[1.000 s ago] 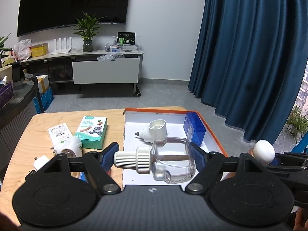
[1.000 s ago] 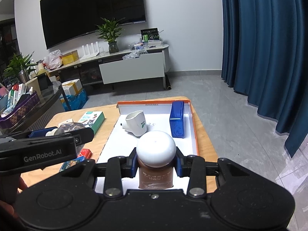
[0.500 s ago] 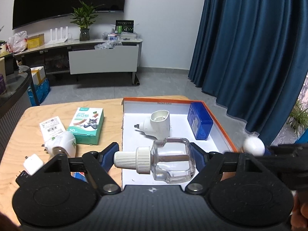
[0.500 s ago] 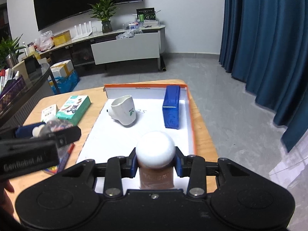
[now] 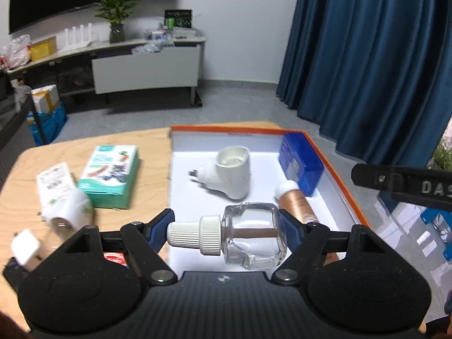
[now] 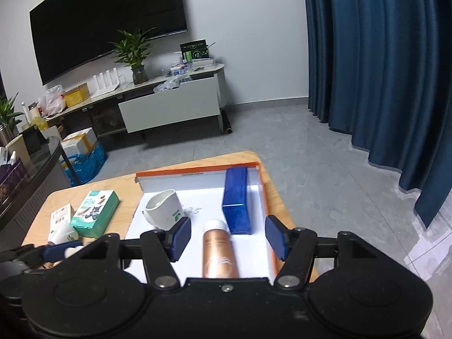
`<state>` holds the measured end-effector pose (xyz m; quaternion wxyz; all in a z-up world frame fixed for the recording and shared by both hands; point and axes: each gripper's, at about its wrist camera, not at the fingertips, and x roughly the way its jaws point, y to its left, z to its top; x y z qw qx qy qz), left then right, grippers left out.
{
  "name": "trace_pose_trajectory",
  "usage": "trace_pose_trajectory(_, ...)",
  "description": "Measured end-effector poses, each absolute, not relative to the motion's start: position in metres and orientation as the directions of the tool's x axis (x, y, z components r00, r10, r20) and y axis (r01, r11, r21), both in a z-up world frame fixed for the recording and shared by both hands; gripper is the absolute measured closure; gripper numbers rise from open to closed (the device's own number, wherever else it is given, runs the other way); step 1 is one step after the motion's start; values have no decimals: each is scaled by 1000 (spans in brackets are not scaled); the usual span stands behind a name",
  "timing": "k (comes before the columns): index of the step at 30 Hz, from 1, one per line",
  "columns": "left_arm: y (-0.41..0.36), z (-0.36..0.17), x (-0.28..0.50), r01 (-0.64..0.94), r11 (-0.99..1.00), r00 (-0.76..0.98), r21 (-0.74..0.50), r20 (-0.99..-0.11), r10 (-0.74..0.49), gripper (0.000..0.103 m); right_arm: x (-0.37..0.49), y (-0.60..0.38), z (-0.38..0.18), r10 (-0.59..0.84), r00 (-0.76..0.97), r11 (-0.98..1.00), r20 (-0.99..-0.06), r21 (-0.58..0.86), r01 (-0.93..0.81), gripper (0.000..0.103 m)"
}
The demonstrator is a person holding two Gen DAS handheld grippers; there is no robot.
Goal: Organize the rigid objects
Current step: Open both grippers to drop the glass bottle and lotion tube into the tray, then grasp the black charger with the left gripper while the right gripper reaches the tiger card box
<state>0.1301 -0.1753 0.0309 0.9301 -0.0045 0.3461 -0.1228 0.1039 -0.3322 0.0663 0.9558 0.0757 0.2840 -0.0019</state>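
From the left wrist view, the left gripper (image 5: 227,227) is clenched on a clear glass bottle (image 5: 254,236) with a ribbed white cap, held sideways with the cap toward the left pad; both blue pads press on it. It hangs above the near end of an orange-rimmed white tray (image 5: 336,166) on the wooden bench (image 5: 152,152). In the tray lie a white plug-in holder (image 5: 231,173) on its side, a blue box (image 5: 301,162) along the right wall, and a copper-coloured bottle (image 5: 295,202) with a white cap, lying just beside the blue box. Left of the tray, on the bench, sit a green carton (image 5: 110,176), a small white carton (image 5: 53,183) and a second white plug-in holder (image 5: 69,212) (this side of the picture is blurred). Part of the right gripper (image 5: 401,185) crosses the right edge.

From the right wrist view, the right gripper (image 6: 227,238) has just been opening: its jaws stand released, pads clear on both sides of the copper-coloured bottle (image 6: 219,250), which lies flat on the tray (image 6: 195,173) floor between them, cap pointing away. Its cap is near the close end of the blue box (image 6: 237,200). The white plug-in holder (image 6: 165,209) lies to the left in the tray. The green carton (image 6: 94,213) rests on the bench (image 6: 124,183) outside it.
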Motion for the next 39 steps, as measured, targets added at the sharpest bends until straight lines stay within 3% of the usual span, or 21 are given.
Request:
trace_pose_trajectory(5,-194,24,135,283,953,698,-105,-659,-280,21,101,-337,66,12,840,988,-543,135,73,32)
trace_pose_trajectory(8,-192,29,131,277,956,721,-93,-638,-271,12,99,-338,68,7,842,989,-539,130,75,31)
trace_pose_trajectory(22,-123,59,106,130,989,772,-63,-619,-141,10,93,-285,75,118,849,987,-514,158,-41,24)
trace_pose_trajectory(39,-31,56,76,-43,998,783,-51,-622,2,10,84,-206,64,244,799,970,-550,143,-198,24)
